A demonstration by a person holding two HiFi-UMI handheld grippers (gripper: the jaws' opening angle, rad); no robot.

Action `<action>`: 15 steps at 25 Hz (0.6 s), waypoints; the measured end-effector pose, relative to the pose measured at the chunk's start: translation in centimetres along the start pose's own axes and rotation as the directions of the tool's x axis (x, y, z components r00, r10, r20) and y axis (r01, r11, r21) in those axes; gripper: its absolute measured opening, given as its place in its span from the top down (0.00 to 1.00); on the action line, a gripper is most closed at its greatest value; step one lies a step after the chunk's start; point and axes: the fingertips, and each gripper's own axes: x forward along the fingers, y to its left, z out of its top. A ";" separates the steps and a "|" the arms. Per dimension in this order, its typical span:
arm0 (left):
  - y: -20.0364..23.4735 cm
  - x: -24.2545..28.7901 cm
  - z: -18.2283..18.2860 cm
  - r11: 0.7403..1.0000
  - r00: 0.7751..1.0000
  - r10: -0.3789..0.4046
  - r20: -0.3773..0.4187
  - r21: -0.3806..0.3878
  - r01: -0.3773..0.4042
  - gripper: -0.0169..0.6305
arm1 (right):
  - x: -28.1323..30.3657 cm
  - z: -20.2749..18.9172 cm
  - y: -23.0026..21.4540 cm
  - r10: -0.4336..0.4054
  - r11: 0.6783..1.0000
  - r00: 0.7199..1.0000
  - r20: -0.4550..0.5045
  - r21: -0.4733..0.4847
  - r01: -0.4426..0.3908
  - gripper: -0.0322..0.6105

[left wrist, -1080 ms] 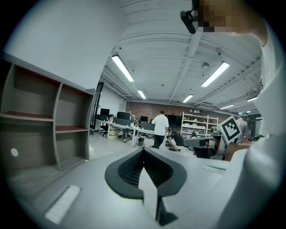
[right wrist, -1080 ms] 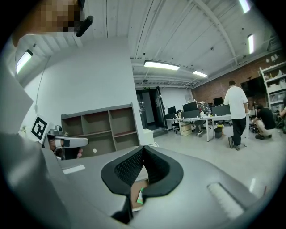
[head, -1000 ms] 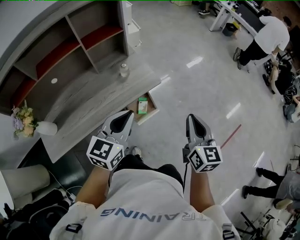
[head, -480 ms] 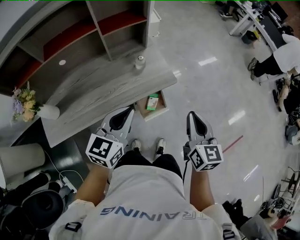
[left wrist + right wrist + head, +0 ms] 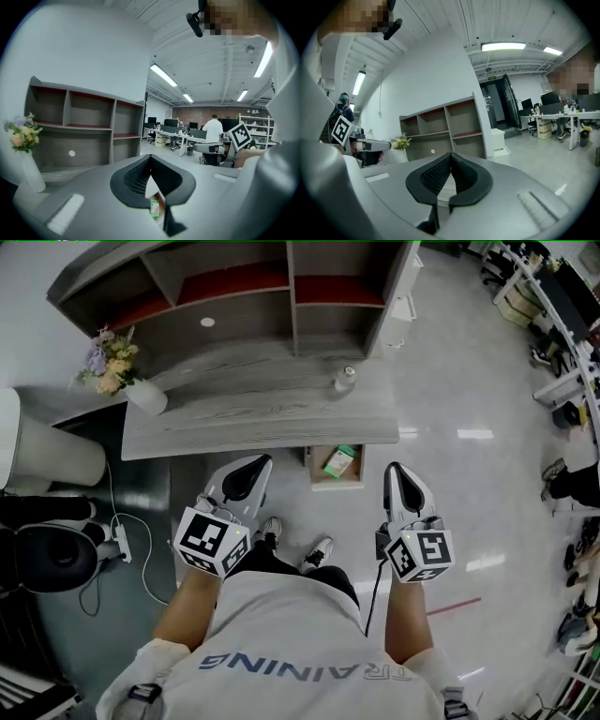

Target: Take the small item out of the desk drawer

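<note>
A small green box point(image 5: 339, 460) lies in the open wooden drawer point(image 5: 313, 472) that sticks out under the front edge of the grey desk point(image 5: 262, 418). My left gripper point(image 5: 257, 465) hangs just left of the drawer, shut and empty. To the drawer's right is my right gripper point(image 5: 395, 471), also shut and empty. Both are held above the floor, short of the desk. In the left gripper view the shut left gripper point(image 5: 150, 158) points at the desk, and the green box point(image 5: 154, 207) shows below the pads. The right gripper view has the shut right gripper point(image 5: 451, 154) facing the shelves.
A shelf unit point(image 5: 244, 296) stands on the desk's back. A small bottle point(image 5: 344, 380) and a vase of flowers point(image 5: 141, 395) stand on the desk top. A white cylinder point(image 5: 42, 451), a black chair point(image 5: 47, 559) and cables point(image 5: 122, 540) sit at the left. Office desks point(image 5: 562, 296) stand far right.
The head view has swung round, so the desk and its open drawer now lie straight ahead between the grippers. Both grippers kept their pose and stayed shut.
</note>
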 end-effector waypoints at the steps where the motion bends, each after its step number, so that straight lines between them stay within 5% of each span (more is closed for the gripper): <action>1: 0.1 -0.4 -0.1 1.000 1.000 0.018 0.001 -0.003 -0.018 0.97 | 0.3 -0.2 0.0 0.012 1.000 1.000 -0.008 -0.005 -0.012 0.92; 15: 0.5 0.1 -0.3 1.000 1.000 0.008 0.000 -0.011 -0.008 0.97 | 0.5 -1.1 1.0 0.018 1.000 0.999 -0.030 -0.004 -0.018 0.90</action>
